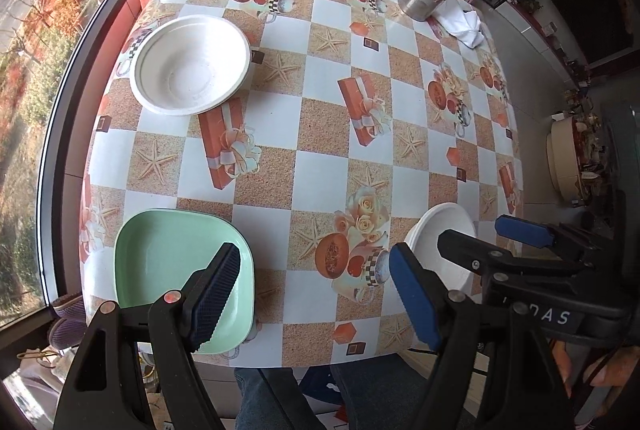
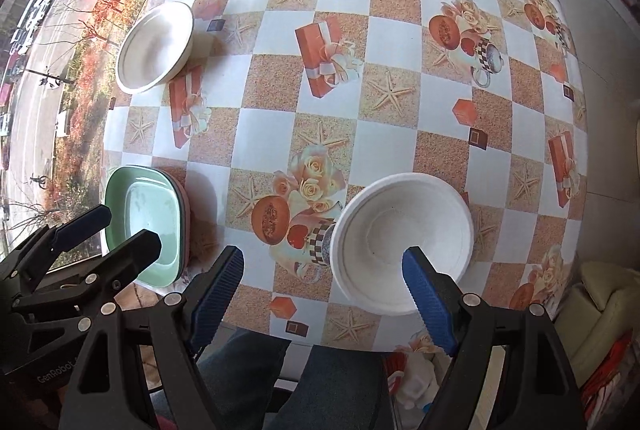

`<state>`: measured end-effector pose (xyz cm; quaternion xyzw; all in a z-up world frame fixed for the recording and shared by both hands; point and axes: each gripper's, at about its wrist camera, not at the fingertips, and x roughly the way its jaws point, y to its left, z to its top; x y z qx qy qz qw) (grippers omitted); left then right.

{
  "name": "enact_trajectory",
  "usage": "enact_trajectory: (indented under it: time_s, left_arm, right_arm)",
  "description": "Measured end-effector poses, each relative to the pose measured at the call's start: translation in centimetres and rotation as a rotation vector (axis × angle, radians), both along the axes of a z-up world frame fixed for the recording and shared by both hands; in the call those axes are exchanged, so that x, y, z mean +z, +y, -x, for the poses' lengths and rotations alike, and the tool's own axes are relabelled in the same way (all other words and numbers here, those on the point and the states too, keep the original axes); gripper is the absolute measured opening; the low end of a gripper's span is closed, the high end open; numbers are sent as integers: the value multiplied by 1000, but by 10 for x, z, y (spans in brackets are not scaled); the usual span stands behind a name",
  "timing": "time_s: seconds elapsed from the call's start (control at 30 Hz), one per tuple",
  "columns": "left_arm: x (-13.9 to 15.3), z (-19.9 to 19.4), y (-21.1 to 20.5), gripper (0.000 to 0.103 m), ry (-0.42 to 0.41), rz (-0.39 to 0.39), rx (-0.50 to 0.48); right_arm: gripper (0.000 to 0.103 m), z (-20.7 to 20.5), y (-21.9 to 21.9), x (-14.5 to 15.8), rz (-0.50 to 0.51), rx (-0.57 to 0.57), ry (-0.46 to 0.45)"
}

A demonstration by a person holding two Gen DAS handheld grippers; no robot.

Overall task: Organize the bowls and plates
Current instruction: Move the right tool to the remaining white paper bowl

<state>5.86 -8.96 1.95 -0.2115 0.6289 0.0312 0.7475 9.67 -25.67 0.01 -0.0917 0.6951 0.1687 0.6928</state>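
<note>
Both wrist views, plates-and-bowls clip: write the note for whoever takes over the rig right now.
Left claw: open, empty, at the near table edge beside the green plate.
Right claw: open, empty, in front of the near white bowl.
Green plate lies at the near left corner; a pinkish rim shows under it, so it looks stacked already.
Second white bowl sits far left, apart from the first.
Done: plates apparently stacked.
Left: bring the two bowls together, probably nested.
</note>
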Motion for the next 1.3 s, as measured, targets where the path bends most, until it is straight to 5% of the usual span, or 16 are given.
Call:
enact_trajectory:
  time_s: [0.33,0.6,0.8,1.0,1.3]
  left_arm:
    - [16,-60,57,80,-44,-126,139]
    - [-23,-81,123,80,50,-252,266]
    - [-63,-88,160,80,124,-262,346]
    - [-93,-101,177,80,160,-284,333]
    - [-119,-115,184,80,184,-342,267]
  right_arm:
    - [83,-72,20,15,-70,-38,-14]
    - [83,-104,66,-3,-88,20,1]
    - [83,-117,107,-36,-90,71,34]
    - [83,-126,149,-56,-99,88,-23]
    - [83,-131,188,-91,-106,82,10]
